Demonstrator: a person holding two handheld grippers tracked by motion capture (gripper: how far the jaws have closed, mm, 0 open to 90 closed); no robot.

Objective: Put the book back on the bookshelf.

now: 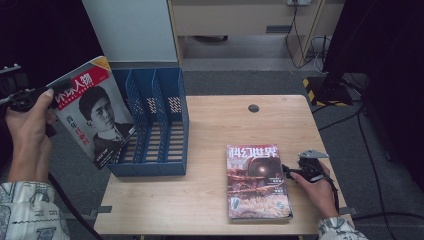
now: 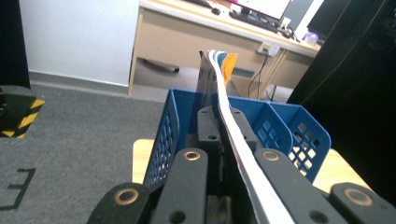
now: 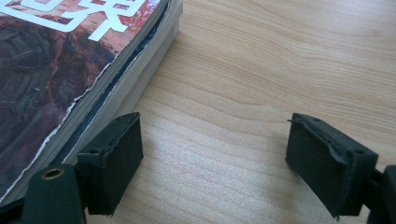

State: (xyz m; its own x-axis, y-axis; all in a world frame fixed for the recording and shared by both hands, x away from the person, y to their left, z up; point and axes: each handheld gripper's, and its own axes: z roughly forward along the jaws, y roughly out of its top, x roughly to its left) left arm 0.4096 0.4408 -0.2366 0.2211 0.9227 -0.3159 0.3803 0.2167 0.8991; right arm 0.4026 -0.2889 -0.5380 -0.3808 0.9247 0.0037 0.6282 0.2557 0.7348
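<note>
Left gripper (image 1: pixel 37 95) clamping magazine (image 1: pixel 95 112), beside file rack (image 1: pixel 160 120)

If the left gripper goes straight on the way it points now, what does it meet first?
Probably the blue file rack: the left gripper, shut on a magazine, points at its compartments, though depth is unclear.

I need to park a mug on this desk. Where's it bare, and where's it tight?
The wooden table is bare between the blue file rack and its far right edge, and along the front left below the rack. The front right is crowded by the magazine stack and the right claw.
</note>
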